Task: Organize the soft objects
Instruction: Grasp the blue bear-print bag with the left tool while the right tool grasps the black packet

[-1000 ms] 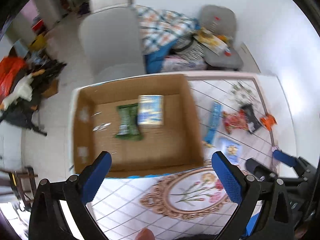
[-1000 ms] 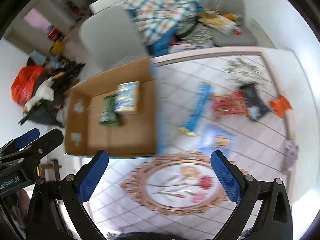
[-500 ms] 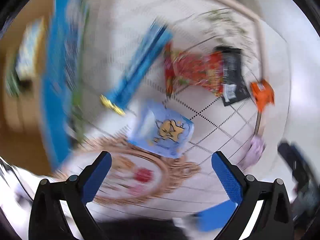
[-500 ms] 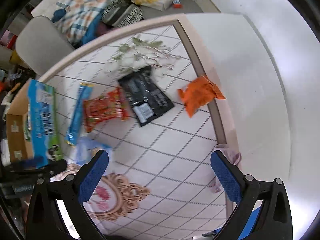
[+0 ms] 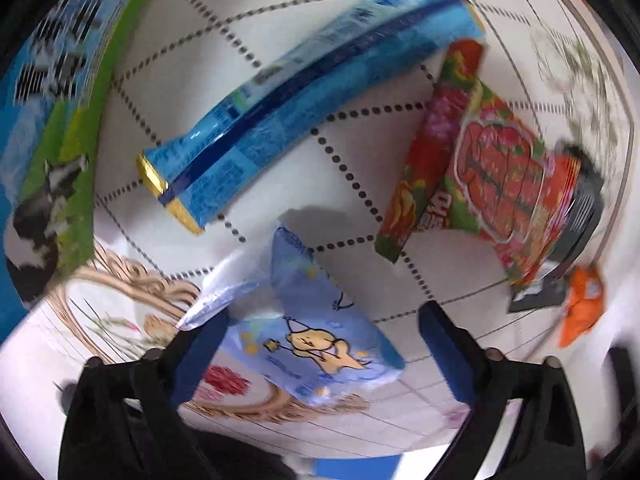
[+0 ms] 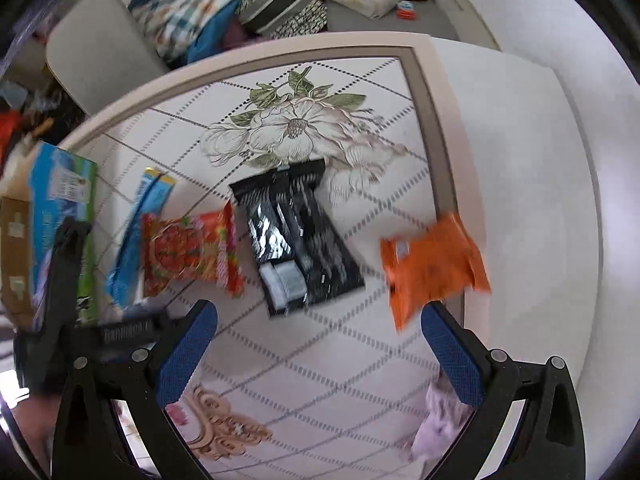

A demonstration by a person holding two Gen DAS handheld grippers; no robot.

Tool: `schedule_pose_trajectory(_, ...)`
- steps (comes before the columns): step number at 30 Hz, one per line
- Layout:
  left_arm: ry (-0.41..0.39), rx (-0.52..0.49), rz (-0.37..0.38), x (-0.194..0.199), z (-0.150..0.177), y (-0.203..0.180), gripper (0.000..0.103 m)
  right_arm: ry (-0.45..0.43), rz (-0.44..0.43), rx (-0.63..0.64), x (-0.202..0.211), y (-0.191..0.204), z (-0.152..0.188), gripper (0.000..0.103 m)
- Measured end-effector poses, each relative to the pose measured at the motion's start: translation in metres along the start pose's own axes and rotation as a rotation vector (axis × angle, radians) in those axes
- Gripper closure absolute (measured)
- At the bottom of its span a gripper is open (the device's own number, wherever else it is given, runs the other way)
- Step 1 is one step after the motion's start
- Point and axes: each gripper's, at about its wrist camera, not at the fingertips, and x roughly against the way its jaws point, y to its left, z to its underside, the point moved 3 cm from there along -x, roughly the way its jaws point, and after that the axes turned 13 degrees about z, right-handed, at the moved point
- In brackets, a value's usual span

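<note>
My left gripper (image 5: 320, 352) is open, its fingers either side of a light blue pouch with a yellow duck (image 5: 316, 332) lying on the table. A long blue packet (image 5: 296, 92) and a red snack bag (image 5: 496, 184) lie beyond it. My right gripper (image 6: 316, 344) is open and empty above the table, with a black packet (image 6: 296, 236) ahead and an orange packet (image 6: 432, 268) by its right finger. The red snack bag (image 6: 188, 252) and the long blue packet (image 6: 136, 240) show at its left.
A cardboard box with a blue and green printed side (image 6: 60, 224) stands at the table's left; its side also shows in the left wrist view (image 5: 52, 128). A pale pink soft item (image 6: 440, 428) lies at the right edge. A chair piled with clothes (image 6: 224, 8) stands behind the table.
Both grippers swung right from the box toward the packets. The left one dropped close over the duck pouch. The right one moved nearer the black and orange packets.
</note>
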Motion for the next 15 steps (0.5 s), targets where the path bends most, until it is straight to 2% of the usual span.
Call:
schedule_pose_trajectory(3,0.018,-0.167,-0.062,-0.006,0.009,-0.015,0.01,0.032,0.034,0.055,-0.024,0.014,-0.024,0.0)
schedule_pose_trajectory(4,0.009,-0.25,-0.101,-0.006,0.012,-0.021,0.01,0.045,0.042,0.065,-0.031,0.016,-0.028,0.0)
schedule_pose_trajectory(7,-0.032,-0.366,-0.198,-0.007,0.015,-0.029,0.01,0.095,0.059,0.087,-0.055,0.027,-0.04,0.002)
schedule_pose_trajectory(9,-0.015,-0.328,-0.158,-0.008,0.012,-0.027,0.01,0.12,0.038,0.084,-0.067,0.034,-0.046,0.003)
schedule_pose_trajectory(11,-0.013,-0.23,-0.08,-0.005,0.004,-0.019,0.01,0.126,0.024,0.08,-0.073,0.041,-0.049,0.006)
schedule_pose_trajectory(13,-0.022,-0.181,-0.041,-0.001,0.0,-0.015,0.01,0.141,0.009,0.067,-0.08,0.047,-0.049,0.019)
schedule_pose_trajectory(15,-0.039,-0.149,-0.007,0.001,-0.001,-0.015,0.01,0.142,0.019,0.04,-0.084,0.047,-0.048,0.024)
